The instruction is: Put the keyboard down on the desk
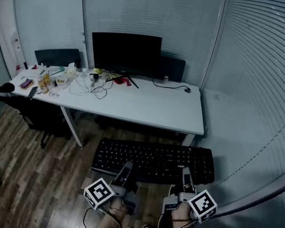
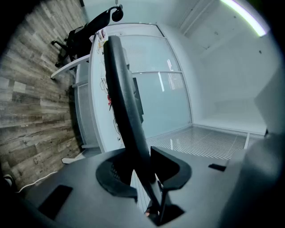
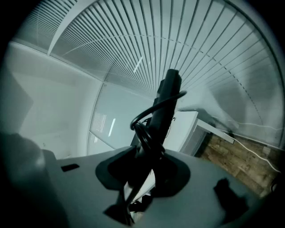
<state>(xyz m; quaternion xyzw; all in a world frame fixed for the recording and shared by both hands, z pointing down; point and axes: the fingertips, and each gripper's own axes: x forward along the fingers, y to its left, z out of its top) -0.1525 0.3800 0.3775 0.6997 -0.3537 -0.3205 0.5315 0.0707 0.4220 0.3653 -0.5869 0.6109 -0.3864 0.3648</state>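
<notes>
The keyboard (image 1: pixel 153 161) is not on the table (image 1: pixel 148 109) yet. It hangs level over the wooden floor (image 1: pixel 24 172), just short of the table's front edge and nearer its right front corner. The left tool (image 1: pixel 126 167) and the right tool (image 1: pixel 186 175) each pinch the keyboard's near long edge, one towards each end. Sharing the load this way probably keeps so long a board from tipping.

In the left gripper view the keyboard runs edge-on between jaws clamped on it. In the right gripper view it does the same, with its coiled cable (image 3: pixel 147 129) bunched at the jaws.

The bare right half of the table, in front of the monitor (image 1: pixel 124 52), looks the obvious landing spot, since small clutter (image 1: pixel 45 81) fills the left end.

A small pale mark near the keyboard's right front is too small to read. No other writing can be made out.
</notes>
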